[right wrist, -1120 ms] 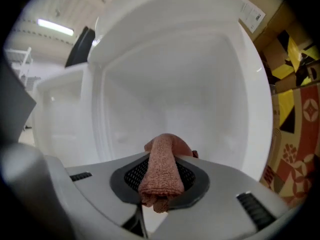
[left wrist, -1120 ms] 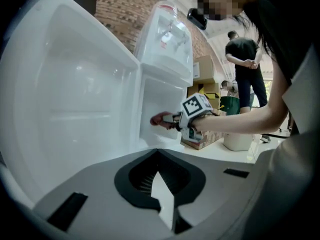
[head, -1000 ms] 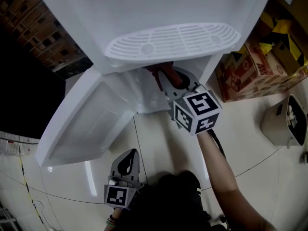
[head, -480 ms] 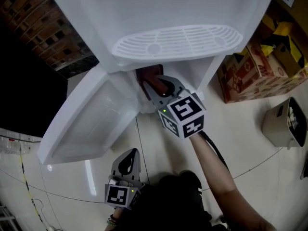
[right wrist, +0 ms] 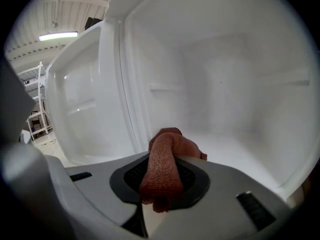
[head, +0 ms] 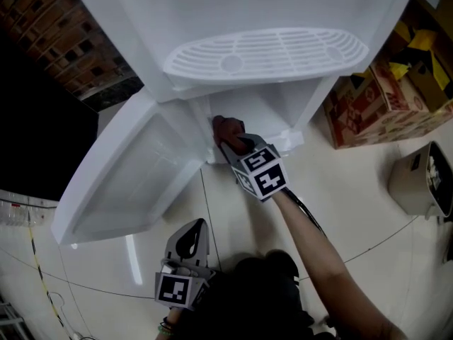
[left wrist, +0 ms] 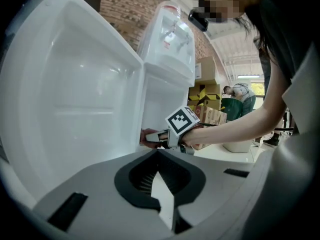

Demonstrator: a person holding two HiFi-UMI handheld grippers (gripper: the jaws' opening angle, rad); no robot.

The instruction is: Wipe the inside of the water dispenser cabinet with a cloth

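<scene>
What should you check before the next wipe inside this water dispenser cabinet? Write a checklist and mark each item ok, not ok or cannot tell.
1. Cloth gripped by the right tool: ok, jaws shut on it.
2. Door open: ok, swung wide.
3. Cloth reaches the cabinet: ok, at its front left corner, beside the door's hinge edge.
4. Cloth pressed against a surface: cannot tell.
5. Left tool out of the way: ok, shut, empty, held low away from the cabinet.

Bright overhead light, sharp centre, fisheye-warped dark edges.
</scene>
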